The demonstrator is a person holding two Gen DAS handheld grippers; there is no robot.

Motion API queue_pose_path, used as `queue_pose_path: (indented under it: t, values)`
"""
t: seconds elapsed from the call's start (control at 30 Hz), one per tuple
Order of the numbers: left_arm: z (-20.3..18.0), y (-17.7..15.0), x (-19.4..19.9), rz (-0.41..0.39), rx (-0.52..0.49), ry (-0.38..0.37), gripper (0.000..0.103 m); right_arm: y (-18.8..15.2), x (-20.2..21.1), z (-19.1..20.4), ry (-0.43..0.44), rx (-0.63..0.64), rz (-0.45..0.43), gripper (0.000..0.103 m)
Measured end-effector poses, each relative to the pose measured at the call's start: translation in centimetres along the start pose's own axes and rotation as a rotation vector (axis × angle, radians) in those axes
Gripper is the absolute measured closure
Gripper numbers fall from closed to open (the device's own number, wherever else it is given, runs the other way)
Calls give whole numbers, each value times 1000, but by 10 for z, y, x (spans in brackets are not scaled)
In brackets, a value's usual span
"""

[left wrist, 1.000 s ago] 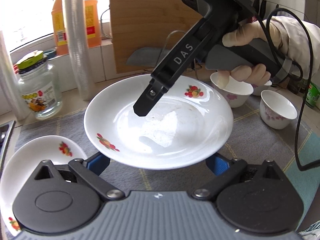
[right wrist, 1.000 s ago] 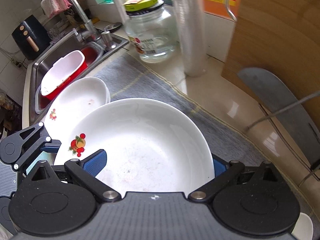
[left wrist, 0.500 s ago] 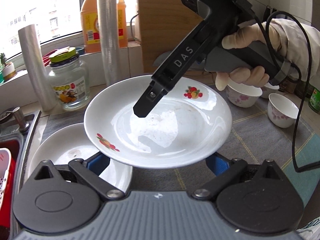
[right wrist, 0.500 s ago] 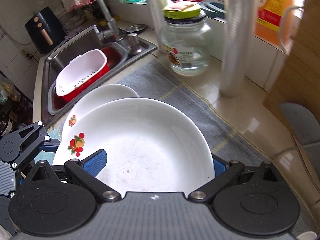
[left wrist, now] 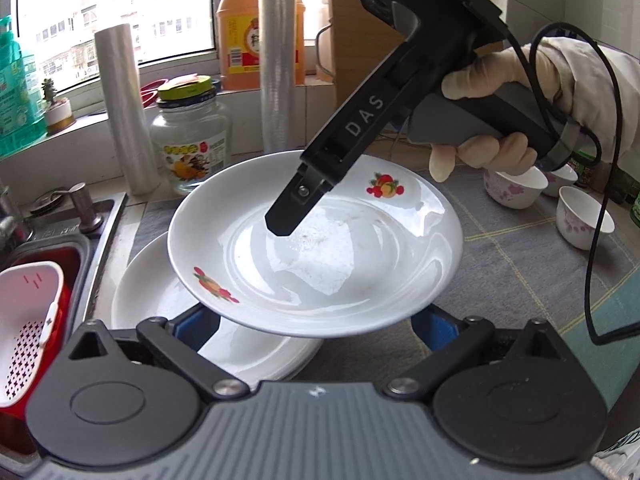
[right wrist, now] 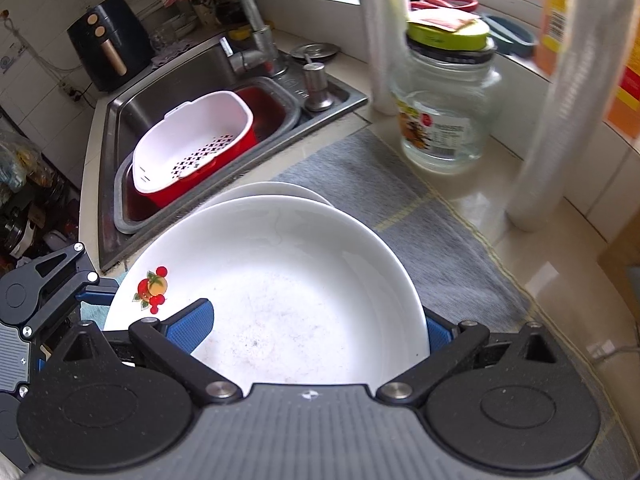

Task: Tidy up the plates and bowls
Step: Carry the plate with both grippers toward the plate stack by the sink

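Observation:
A white plate with fruit prints (left wrist: pixel 320 248) is held in the air between both grippers; it also shows in the right wrist view (right wrist: pixel 280 280). My right gripper (left wrist: pixel 286 220) is shut on its far rim, one finger lying over the inside. My left gripper (left wrist: pixel 316 330) sits under the near rim, its blue pads (left wrist: pixel 434 326) spread wide below the plate. A second white plate (left wrist: pixel 160 300) lies on the grey mat below, partly hidden; it peeks out behind the held plate in the right wrist view (right wrist: pixel 260 190). Three small floral bowls (left wrist: pixel 584 222) stand at the right.
The sink (right wrist: pixel 168 84) with a red tub and white colander (right wrist: pixel 192 140) is at the left. A glass jar (left wrist: pixel 192 140), two plastic wrap rolls (left wrist: pixel 280 56), an oil bottle (left wrist: pixel 244 32) and a wooden board (left wrist: pixel 352 48) line the back. A grey mat (left wrist: pixel 520 264) covers the counter.
Both grippers carried the plate to the left, toward the sink. The held plate now hangs over the second plate on the mat. The grips have not changed.

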State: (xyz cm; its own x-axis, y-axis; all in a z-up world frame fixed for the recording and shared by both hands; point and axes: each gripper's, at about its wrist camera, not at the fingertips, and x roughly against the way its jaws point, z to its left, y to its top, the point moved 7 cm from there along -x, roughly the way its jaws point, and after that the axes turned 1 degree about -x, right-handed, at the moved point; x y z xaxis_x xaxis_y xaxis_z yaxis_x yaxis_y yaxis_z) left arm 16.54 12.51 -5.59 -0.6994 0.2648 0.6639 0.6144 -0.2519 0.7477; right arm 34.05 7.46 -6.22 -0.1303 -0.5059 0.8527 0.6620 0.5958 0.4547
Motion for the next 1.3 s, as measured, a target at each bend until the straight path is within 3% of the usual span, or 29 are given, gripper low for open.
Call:
queue_pose_path:
  t: [0.5, 1.3]
  values:
    - [35, -30, 8, 27, 33, 24, 2, 15, -38, 28, 31, 14, 37, 0]
    - [50, -38, -4, 88, 59, 33, 2, 19, -66, 30, 40, 28, 70, 0]
